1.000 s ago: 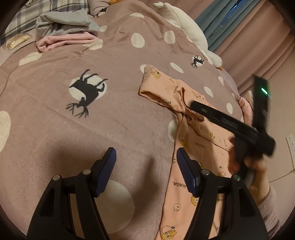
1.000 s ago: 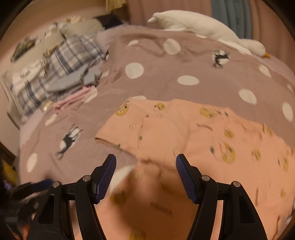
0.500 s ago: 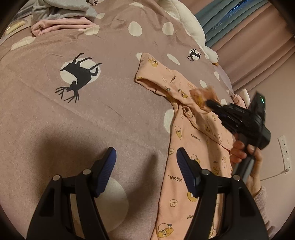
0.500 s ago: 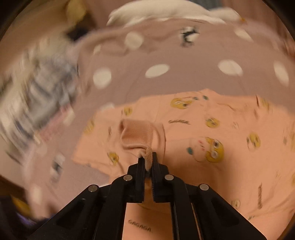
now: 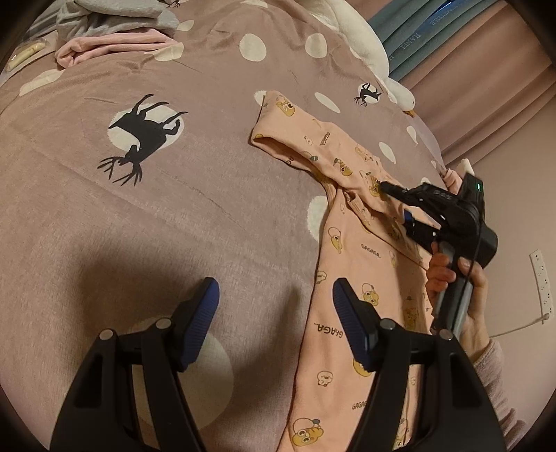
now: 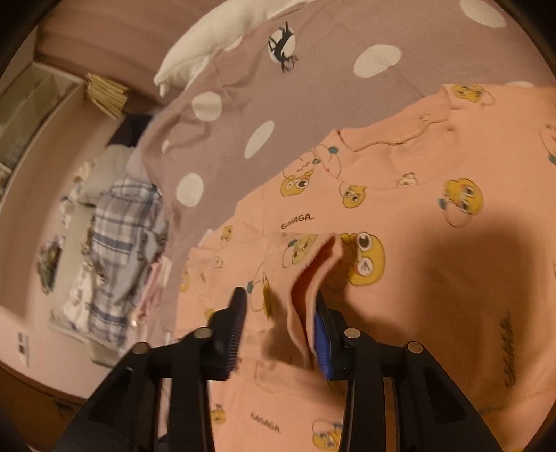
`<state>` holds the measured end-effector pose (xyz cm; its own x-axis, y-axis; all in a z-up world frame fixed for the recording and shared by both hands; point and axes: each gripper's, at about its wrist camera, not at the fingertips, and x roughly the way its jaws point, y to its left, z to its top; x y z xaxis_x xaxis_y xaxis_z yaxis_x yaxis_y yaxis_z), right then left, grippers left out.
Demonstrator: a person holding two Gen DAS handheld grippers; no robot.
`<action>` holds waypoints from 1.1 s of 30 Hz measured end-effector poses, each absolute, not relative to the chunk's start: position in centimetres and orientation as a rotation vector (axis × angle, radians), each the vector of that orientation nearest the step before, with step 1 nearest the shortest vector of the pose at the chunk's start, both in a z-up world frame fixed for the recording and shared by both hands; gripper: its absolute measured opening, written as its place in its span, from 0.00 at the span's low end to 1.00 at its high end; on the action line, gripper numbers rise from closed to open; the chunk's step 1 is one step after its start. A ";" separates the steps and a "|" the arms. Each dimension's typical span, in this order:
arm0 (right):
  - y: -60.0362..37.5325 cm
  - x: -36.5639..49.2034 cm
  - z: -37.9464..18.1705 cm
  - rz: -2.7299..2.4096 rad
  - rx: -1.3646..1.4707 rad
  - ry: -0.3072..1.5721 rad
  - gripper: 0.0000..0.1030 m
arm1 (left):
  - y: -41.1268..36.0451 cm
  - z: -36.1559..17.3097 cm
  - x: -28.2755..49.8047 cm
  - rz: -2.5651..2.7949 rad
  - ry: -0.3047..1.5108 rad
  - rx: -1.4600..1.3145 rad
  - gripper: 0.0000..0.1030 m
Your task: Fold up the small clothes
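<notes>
Mauve bedding with white dots and black deer prints (image 5: 139, 135) covers the bed (image 5: 208, 208), and a peach cartoon-print garment (image 5: 361, 250) lies spread on it toward three o'clock in the left wrist view. That view shows the left gripper (image 5: 274, 306) hanging over bare bedding at six o'clock, its blue-padded fingers (image 5: 205, 306) standing well apart with nothing between them. It also shows the right gripper (image 5: 392, 194) from outside, at three o'clock, held by a hand (image 5: 455, 278) in a pale sleeve, its tip down on the garment's sleeve. A grey and pink pile of clothes (image 5: 114, 34) sits at eleven o'clock, a white plush goose (image 5: 365, 45) at one o'clock before blue-grey curtains (image 5: 434, 31).

The right wrist view alone shows what lies inside the right gripper (image 6: 278, 323): its fingers are opening, and a raised fold of the sleeve cuff (image 6: 312, 278) stands between them, lying against the right-hand pad while the left-hand pad stands clear. This view also shows the garment's (image 6: 417, 243) neckline at one o'clock, and plaid laundry (image 6: 121, 243) at nine o'clock.
</notes>
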<state>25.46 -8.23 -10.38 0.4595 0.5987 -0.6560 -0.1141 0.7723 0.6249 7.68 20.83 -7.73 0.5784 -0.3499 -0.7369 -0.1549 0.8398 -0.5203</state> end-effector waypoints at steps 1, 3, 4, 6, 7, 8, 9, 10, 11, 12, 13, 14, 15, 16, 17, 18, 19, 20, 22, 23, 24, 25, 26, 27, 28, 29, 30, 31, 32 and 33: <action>-7.8 25.5 -10.0 0.448 0.493 1.005 0.21 | 20.8 -7.7 7.6 -0.120 0.965 -0.583 0.66; -6.9 25.6 -9.3 0.425 0.412 0.993 0.09 | 20.7 -7.8 7.6 -0.114 0.971 -0.580 0.66; -6.5 25.3 -8.4 0.433 0.384 0.968 0.07 | 20.6 -7.7 7.5 -0.111 0.973 -0.578 0.66; -6.4 24.7 -6.6 0.465 0.365 0.913 0.06 | 20.5 -7.7 7.5 -0.108 0.978 -0.573 0.66; -6.5 24.6 -5.7 0.481 0.367 0.887 0.06 | 20.3 -7.6 7.4 -0.107 0.980 -0.572 0.66; -6.8 24.1 -4.3 0.505 0.376 0.848 0.06 | 20.2 -7.6 7.4 -0.107 0.982 -0.570 0.66; -7.2 23.8 -3.1 0.527 0.389 0.815 0.06 | 20.1 -7.6 7.3 -0.108 0.983 -0.568 0.66; -7.7 23.5 -1.9 0.548 0.405 0.780 0.06 | 19.9 -7.6 7.3 -0.110 0.984 -0.563 0.66; -8.5 22.9 -0.6 0.566 0.424 0.742 0.06 | 19.6 -7.5 7.3 -0.112 0.984 -0.557 0.66; -9.4 22.5 0.4 0.580 0.442 0.710 0.06 | 19.4 -7.5 7.3 -0.113 0.985 -0.552 0.66; -10.7 21.9 1.5 0.592 0.462 0.676 0.06 | 19.1 -7.4 7.3 -0.118 0.985 -0.547 0.66; -11.6 21.6 2.2 0.594 0.476 0.657 0.06 | 18.8 -7.4 7.3 -0.123 0.987 -0.543 0.66; -12.3 21.4 2.5 0.594 0.488 0.648 0.06 | 18.6 -7.4 7.3 -0.126 0.989 -0.540 0.66; -13.1 21.3 2.7 0.583 0.496 0.640 0.06 | 18.3 -7.3 7.3 -0.132 0.989 -0.534 0.66; -14.7 21.0 2.7 0.553 0.496 0.635 0.06 | 18.0 -7.3 7.4 -0.137 0.990 -0.526 0.66; -15.4 21.0 2.5 0.535 0.500 0.637 0.06 | 17.7 -7.2 7.6 -0.141 0.991 -0.516 0.66; -17.0 21.1 1.7 0.506 0.521 0.656 0.06 | 17.3 -7.0 7.8 -0.146 0.991 -0.503 0.66; -18.1 21.3 0.8 0.479 0.537 0.678 0.06 | 17.0 -6.8 8.0 -0.150 0.990 -0.489 0.66; -19.5 21.7 -1.0 0.431 0.557 0.715 0.06 | 16.2 -6.3 8.6 -0.159 0.987 -0.459 0.66; -20.0 21.7 -1.8 0.420 0.566 0.736 0.06 | 15.8 -5.9 9.0 -0.164 0.984 -0.441 0.66; -20.7 21.7 -2.6 0.397 0.574 0.756 0.06 | 15.3 -5.5 9.4 -0.170 0.980 -0.420 0.66; -21.3 21.8 -3.5 0.372 0.578 0.772 0.06 | 15.0 -5.3 9.8 -0.174 0.977 -0.405 0.66; -21.8 22.1 -4.4 0.350 0.585 0.787 0.06 | 14.6 -5.0 10.2 -0.182 0.976 -0.388 0.66; -22.4 22.3 -5.4 0.321 0.598 0.803 0.06 | 14.2 -4.6 10.7 -0.194 0.974 -0.371 0.66; -22.8 22.2 -6.0 0.306 0.610 0.812 0.06 | 13.9 -4.4 11.1 -0.204 0.974 -0.360 0.66; -23.4 22.3 -6.9 0.284 0.638 0.821 0.06 | 13.5 -4.1 11.7 -0.214 0.977 -0.345 0.66; -23.9 22.2 -7.3 0.267 0.655 0.820 0.06 | 13.3 -3.9 12.1 -0.217 0.980 -0.335 0.66; -24.5 22.2 -7.9 0.255 0.674 0.816 0.06 | 13.0 -3.6 12.7 -0.220 0.979 -0.320 0.66; -24.9 22.1 -8.1 0.252 0.690 0.810 0.06 | 12.9 -3.4 13.0 -0.221 0.977 -0.312 0.66; -25.2 21.9 -8.1 0.255 0.705 0.802 0.06 | 12.8 -3.2 13.5 -0.221 0.972 -0.301 0.66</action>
<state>21.93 -25.17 -8.12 0.6803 0.4624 -0.5686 0.0484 0.7457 0.6645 13.55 12.76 -3.16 0.5462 -0.3164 -0.7756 0.0492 0.9365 -0.3473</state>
